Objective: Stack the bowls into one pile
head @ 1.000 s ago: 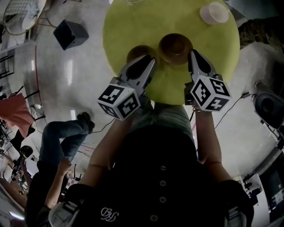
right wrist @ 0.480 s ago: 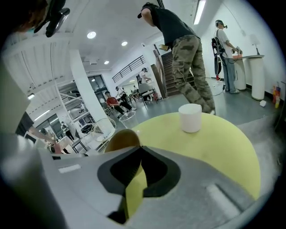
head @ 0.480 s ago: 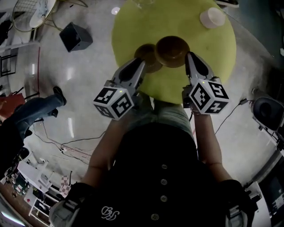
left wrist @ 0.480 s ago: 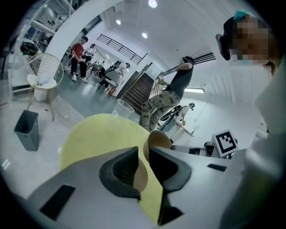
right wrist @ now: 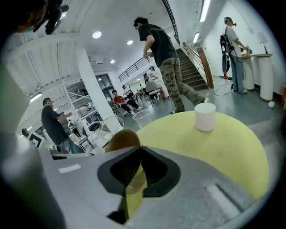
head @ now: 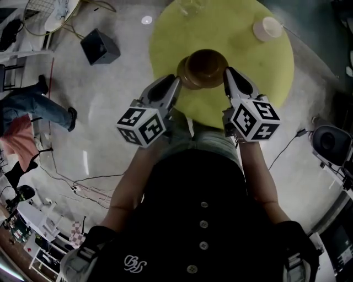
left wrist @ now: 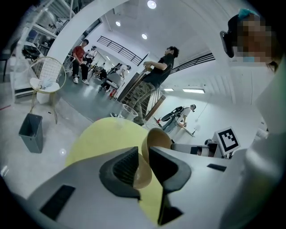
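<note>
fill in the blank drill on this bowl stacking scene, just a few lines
1. The right gripper is shut on the upper bowl by its ___.
2. The left gripper is shut on the lower bowl; the round table under it is ___.
3. The white cup stands on the ___ gripper's side of the table.
Missing words: rim; yellow; right.

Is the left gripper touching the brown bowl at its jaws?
Touching. The left gripper view shows the left gripper clamped on the wall of the brown bowl, no gap.

Head view dim; gripper views bright under ceiling lights (left wrist: 152,4), fisheye-warped edges.
</note>
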